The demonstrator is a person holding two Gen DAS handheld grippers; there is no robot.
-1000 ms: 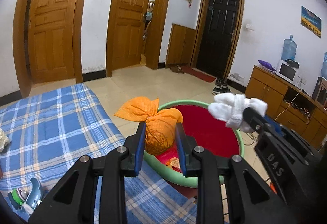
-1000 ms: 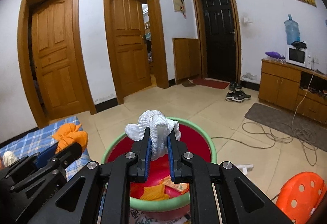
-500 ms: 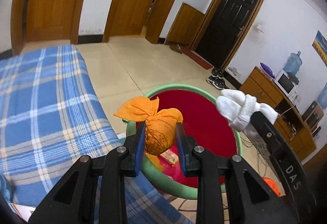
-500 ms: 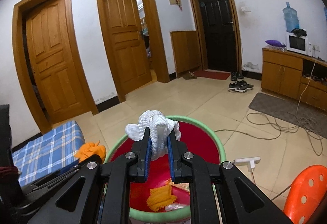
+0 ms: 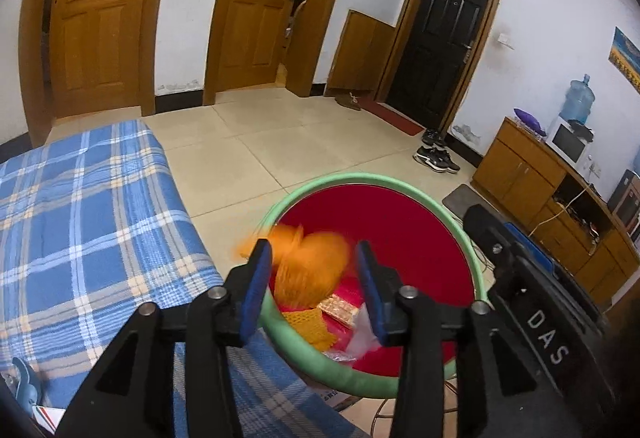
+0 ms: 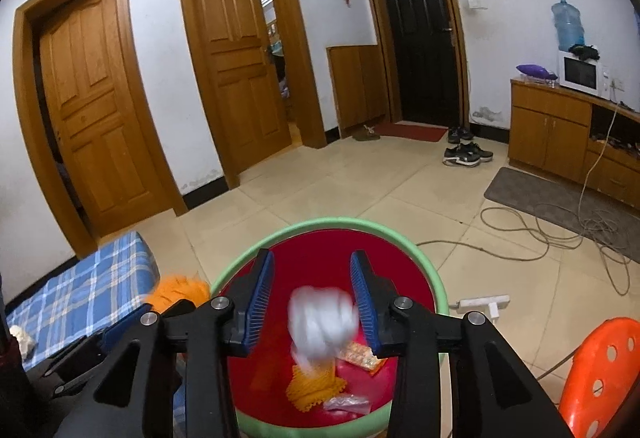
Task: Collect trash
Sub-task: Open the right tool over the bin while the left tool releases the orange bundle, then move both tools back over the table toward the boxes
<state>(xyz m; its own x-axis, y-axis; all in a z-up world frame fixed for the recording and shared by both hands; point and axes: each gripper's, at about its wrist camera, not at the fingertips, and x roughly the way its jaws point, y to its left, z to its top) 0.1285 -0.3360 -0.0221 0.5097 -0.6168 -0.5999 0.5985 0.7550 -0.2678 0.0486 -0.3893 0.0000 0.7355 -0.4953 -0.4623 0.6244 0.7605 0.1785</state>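
We see an evenly lit room in soft indoor light, with no harsh glare and only faint shadows on the floor tiles [image 6: 360,194]. Both fisheye views bend the door frames and darken at the corners. Motion blur smears the orange bundle [image 5: 312,262] and the white cloth ball [image 6: 322,318], while the black fingers [image 5: 260,278] stay sharp.

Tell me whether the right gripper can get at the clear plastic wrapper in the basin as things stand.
Probably yes. The right gripper stands open above the basin, whose top is uncovered. The white cloth bundle it just released blurs between the jaws, and the clear plastic wrapper lies exposed near the front wall.
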